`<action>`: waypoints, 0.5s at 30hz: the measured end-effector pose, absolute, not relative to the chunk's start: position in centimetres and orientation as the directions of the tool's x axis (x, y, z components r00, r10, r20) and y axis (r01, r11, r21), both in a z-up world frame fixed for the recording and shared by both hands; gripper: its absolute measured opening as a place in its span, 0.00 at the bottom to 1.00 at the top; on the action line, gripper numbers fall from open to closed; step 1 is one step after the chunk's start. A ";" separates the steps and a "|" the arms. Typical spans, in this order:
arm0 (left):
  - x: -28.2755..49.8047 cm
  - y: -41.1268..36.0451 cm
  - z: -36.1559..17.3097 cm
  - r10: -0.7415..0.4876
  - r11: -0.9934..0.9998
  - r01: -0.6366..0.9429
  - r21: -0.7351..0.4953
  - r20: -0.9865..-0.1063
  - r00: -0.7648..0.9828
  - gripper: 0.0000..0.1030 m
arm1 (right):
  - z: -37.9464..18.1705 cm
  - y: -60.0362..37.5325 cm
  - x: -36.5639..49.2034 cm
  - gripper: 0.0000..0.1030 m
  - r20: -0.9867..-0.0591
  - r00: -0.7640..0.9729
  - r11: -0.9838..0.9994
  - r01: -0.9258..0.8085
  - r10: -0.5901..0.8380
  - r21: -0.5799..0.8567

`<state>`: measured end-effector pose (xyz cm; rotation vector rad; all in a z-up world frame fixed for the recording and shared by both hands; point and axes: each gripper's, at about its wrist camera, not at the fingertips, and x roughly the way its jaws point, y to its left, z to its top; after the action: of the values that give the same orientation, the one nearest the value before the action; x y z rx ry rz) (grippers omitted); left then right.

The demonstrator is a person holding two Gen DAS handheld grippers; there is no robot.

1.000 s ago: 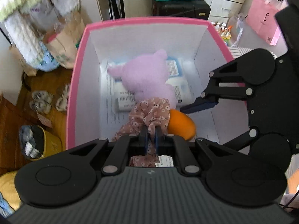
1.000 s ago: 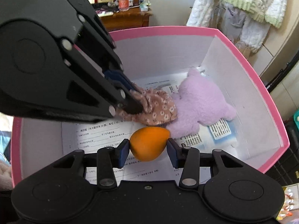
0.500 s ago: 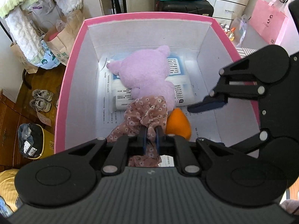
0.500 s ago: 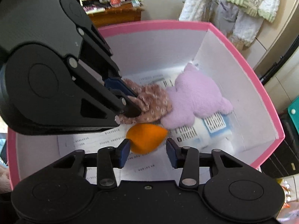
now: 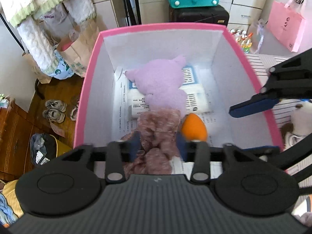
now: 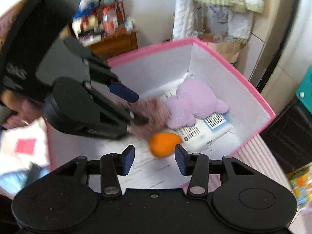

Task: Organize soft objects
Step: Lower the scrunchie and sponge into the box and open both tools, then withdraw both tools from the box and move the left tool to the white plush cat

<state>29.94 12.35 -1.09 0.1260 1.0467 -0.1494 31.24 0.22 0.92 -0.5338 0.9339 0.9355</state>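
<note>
Cluttered room surrounds a pink box (image 5: 88, 89) at twelve o'clock. Inside lie a purple plush (image 5: 161, 83), a floral cloth (image 5: 158, 134) and an orange toy (image 5: 193, 127). Left gripper (image 5: 158, 146), jaws just opened, frees the cloth; lift clear straight up. Right gripper (image 6: 154, 159) is open and empty.

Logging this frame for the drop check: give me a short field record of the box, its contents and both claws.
container: pink box, white inside
contents: purple plush, floral cloth, orange sponge, printed packs
left claw: jaws have just been opening; cloth between them, blurred, no longer pinched
right claw: open, jaws have just been opening, above the sponge, not touching it
sponge: on the box floor beside the cloth
</note>
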 end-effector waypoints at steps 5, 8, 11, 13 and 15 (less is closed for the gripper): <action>27.8 12.3 1.3 -0.072 0.983 0.182 0.027 -0.852 0.518 0.53 | 3.9 -2.5 30.0 0.50 -0.806 0.269 0.562 -0.822 0.528 0.094; 26.5 12.2 2.8 -0.096 0.982 0.187 0.005 -0.845 0.526 0.55 | 5.1 -3.7 29.0 0.50 -0.788 0.301 0.582 -0.808 0.537 0.089; 24.7 11.8 4.1 -0.098 0.979 0.202 0.017 -0.832 0.546 0.60 | 6.1 -4.5 28.1 0.50 -0.773 0.319 0.593 -0.800 0.548 0.090; 23.6 11.6 4.9 -0.102 0.977 0.211 0.021 -0.826 0.554 0.63 | 6.8 -4.6 27.2 0.52 -0.764 0.336 0.597 -0.798 0.550 0.079; 22.5 11.3 5.6 -0.107 0.976 0.217 0.020 -0.822 0.559 0.64 | 7.3 -5.1 26.2 0.53 -0.755 0.352 0.597 -0.800 0.554 0.065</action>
<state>22.45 11.35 5.64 0.1241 0.9588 -0.1919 26.25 -5.08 7.31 -0.3424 0.8235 0.8979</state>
